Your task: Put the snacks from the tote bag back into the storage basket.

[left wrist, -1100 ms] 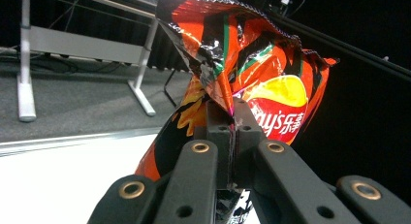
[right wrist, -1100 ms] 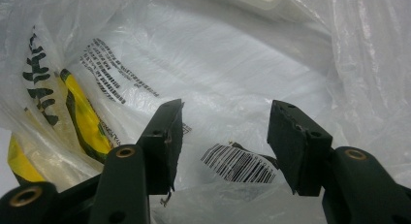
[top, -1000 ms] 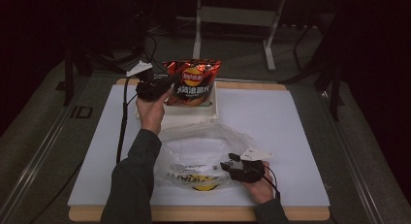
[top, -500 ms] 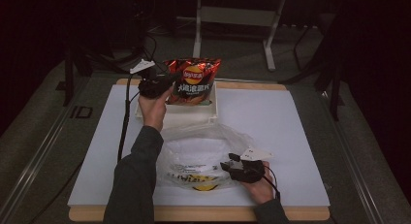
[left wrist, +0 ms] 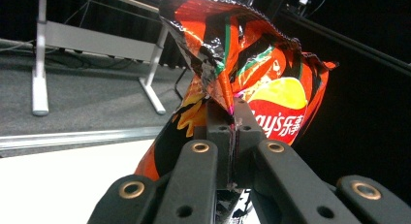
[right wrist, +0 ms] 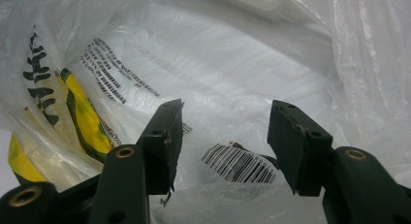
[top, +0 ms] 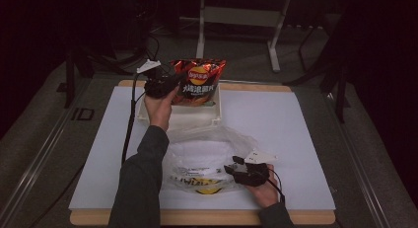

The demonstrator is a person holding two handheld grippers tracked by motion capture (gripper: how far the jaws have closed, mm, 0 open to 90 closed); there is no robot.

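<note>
A red-orange chip bag (top: 198,82) hangs upright over a white tray (top: 194,122) at the back of the table. My left gripper (top: 177,81) is shut on the bag's left edge; in the left gripper view its jaws (left wrist: 233,132) pinch the crumpled foil of the chip bag (left wrist: 264,88). Near the front, my right gripper (top: 230,168) rests at the right side of a clear plastic shopping bag (top: 207,154) with yellow and black print. In the right gripper view the gripper (right wrist: 225,124) stands open, with the plastic bag (right wrist: 218,64) and its barcode label (right wrist: 240,163) lying beyond it.
A white board (top: 296,134) covers the wooden tabletop. The left gripper's cable (top: 129,124) trails down the board's left side. Behind the table are a metal frame's legs (top: 273,50) and dark floor.
The left gripper and the chip bag have edged slightly up and away. The right gripper and the plastic bag have kept still.
</note>
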